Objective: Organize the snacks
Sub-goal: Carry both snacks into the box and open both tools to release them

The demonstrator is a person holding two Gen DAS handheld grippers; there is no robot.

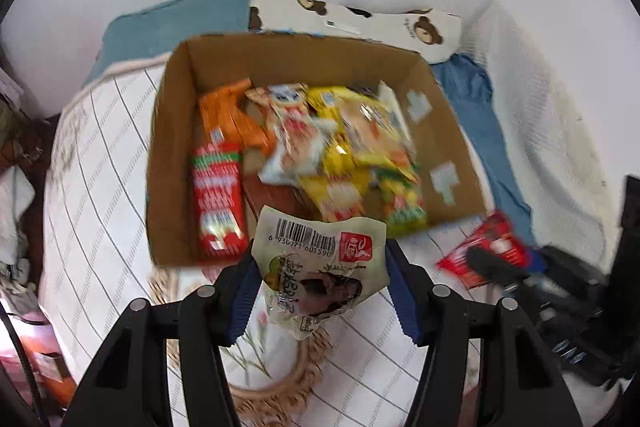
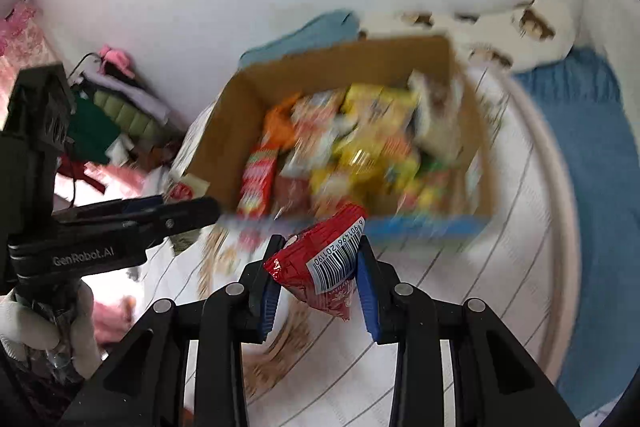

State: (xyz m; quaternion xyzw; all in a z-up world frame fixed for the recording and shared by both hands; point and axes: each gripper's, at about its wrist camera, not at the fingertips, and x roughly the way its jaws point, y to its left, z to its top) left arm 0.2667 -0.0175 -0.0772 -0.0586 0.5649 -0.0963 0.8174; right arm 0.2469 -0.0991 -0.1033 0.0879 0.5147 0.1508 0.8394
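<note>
Two claws, each clamped on a snack. Left claw (image 1: 320, 283) pinches a pale packet (image 1: 320, 259) with a barcode; right claw (image 2: 316, 285) grips a red packet (image 2: 324, 263). Both hang over the striped bed cover (image 1: 100, 187), near side of the cardboard box (image 1: 280, 59). Inside it: a red-and-green box (image 1: 218, 199) at left, orange packs (image 1: 232, 115) behind it, yellow bags (image 1: 352, 155) right.

**Matt card, shiny wrappers**

Ahead of the left hand-held gripper (image 1: 320, 287), the cardboard box (image 1: 172, 155) is looking matt and plain brown, while the snack packets (image 1: 340, 147) inside are gleaming as glossy plastic film. The pale packet (image 1: 320, 267) between its ribbed blue pads (image 1: 242, 299) is showing crinkled film. The red packet (image 2: 320, 267) in the right hand-held gripper (image 2: 318, 291) is shining too. Beneath, the bed cover (image 1: 92, 167) is looking like soft quilted cloth.
</note>
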